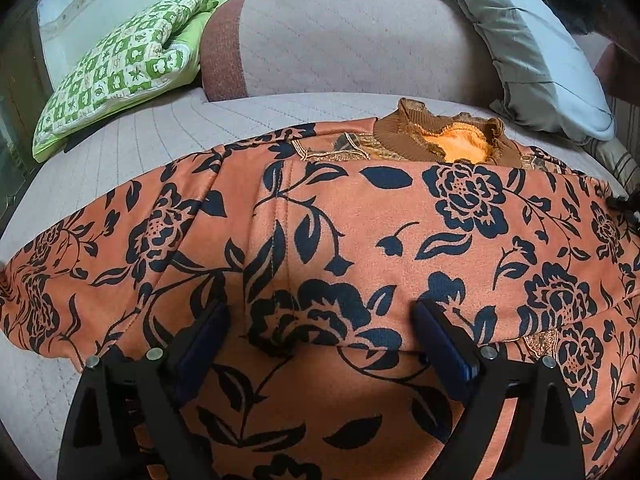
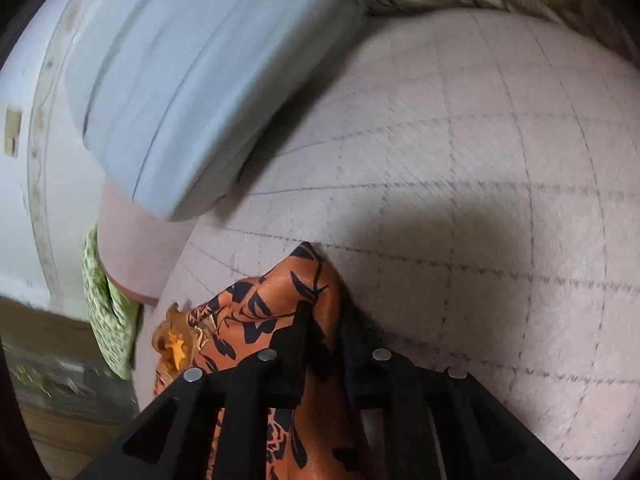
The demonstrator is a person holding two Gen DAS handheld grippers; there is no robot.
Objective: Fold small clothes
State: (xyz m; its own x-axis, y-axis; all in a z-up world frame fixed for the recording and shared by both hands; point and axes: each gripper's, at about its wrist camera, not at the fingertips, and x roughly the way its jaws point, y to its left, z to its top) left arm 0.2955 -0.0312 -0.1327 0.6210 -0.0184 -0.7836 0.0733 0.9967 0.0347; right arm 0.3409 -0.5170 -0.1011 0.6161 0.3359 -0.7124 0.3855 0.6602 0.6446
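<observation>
In the left wrist view the orange floral top (image 1: 360,240) lies spread across the quilted sofa seat (image 1: 160,128), its brown collar (image 1: 440,136) toward the backrest and a green checked cushion (image 1: 120,68) beyond its far left, while the left gripper (image 1: 320,320) hangs over its near part, fingers spread wide. In the right wrist view the right gripper (image 2: 324,312) is clamped on a bunched fold of the top (image 2: 276,300), lifted just above the seat (image 2: 480,200), with a pale blue pillow (image 2: 180,92) behind.

- The left gripper (image 1: 320,344) holds its jaws spread wide, black fingers (image 1: 204,336) reaching forward, low above the orange floral garment (image 1: 360,220) with nothing clamped between them.
- The right gripper (image 2: 324,344) has its jaws drawn close together, pinching a raised fold of the garment.
</observation>
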